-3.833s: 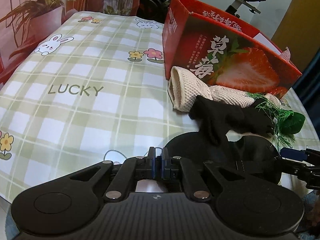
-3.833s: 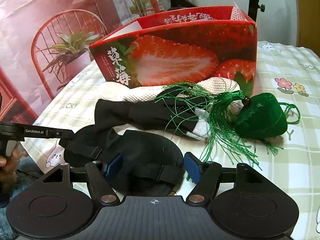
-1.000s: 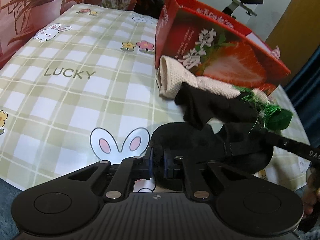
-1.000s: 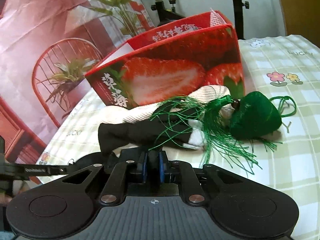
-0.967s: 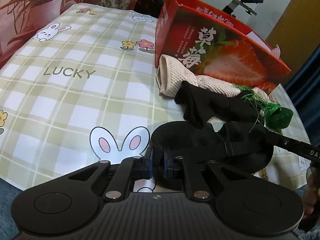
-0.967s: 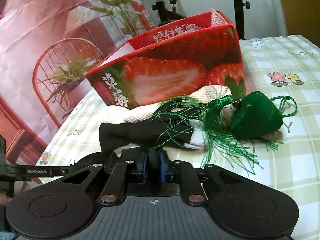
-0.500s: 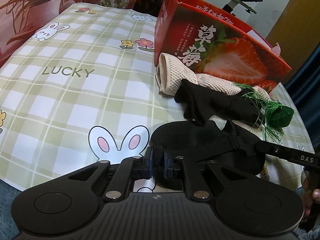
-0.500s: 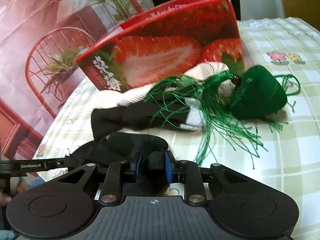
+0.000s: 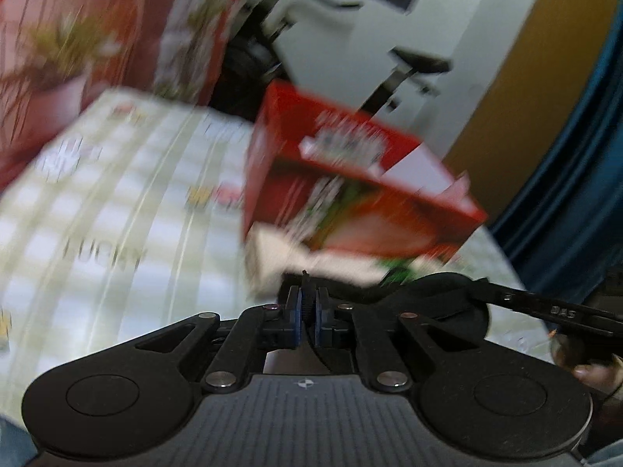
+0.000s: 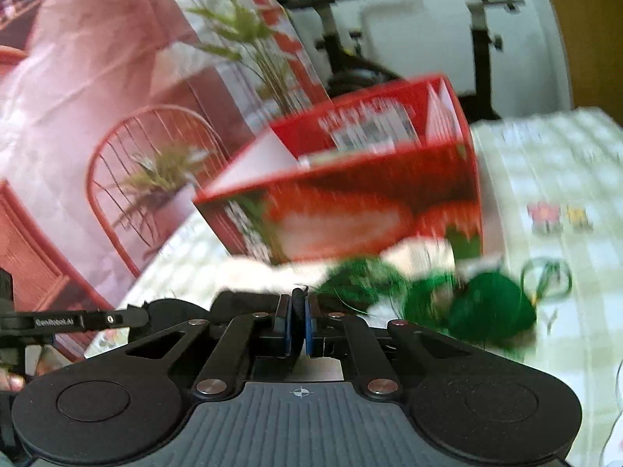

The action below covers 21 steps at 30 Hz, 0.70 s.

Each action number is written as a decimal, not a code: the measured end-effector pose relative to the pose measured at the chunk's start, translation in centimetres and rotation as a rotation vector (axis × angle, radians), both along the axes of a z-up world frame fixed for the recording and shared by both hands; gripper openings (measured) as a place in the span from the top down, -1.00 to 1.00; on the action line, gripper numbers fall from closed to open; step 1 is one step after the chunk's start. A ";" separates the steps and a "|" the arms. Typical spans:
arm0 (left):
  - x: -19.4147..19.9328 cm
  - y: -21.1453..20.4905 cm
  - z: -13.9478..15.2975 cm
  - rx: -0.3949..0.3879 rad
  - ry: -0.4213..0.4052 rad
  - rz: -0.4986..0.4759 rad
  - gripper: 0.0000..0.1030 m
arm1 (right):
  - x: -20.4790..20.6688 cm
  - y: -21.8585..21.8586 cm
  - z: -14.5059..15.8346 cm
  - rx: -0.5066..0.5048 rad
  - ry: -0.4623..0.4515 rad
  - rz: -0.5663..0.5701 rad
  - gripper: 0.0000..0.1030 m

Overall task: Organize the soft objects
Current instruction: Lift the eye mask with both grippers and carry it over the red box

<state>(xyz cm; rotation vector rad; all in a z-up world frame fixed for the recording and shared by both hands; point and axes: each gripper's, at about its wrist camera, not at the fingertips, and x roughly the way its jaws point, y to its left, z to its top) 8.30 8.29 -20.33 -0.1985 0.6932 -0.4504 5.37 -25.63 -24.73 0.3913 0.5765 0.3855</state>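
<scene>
Both grippers, left point(image 9: 307, 321) and right point(image 10: 298, 327), clamped on the black eye mask point(image 9: 447, 295), now lift it from the table toward the strawberry box point(image 10: 350, 194) ahead.

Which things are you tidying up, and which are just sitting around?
Part of the job:
- black eye mask, pinched by both the left gripper and the right gripper
- green tassel pouch
- cream knit cloth
- strawberry box, open on top

Just there:
- checked tablecloth
- exercise bike
- potted plant
</scene>
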 end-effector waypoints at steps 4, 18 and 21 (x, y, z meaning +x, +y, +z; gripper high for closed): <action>-0.4 -0.6 3.6 -0.019 -0.091 -0.024 0.87 | 0.2 -0.5 3.1 0.004 -0.081 0.004 0.88; 7.7 -5.7 8.5 0.103 -0.268 -0.008 0.89 | 7.6 -2.4 9.5 -0.107 -0.203 -0.049 0.89; 10.8 -7.0 8.6 0.135 -0.278 0.013 0.90 | 10.9 -2.4 9.8 -0.155 -0.196 -0.065 0.89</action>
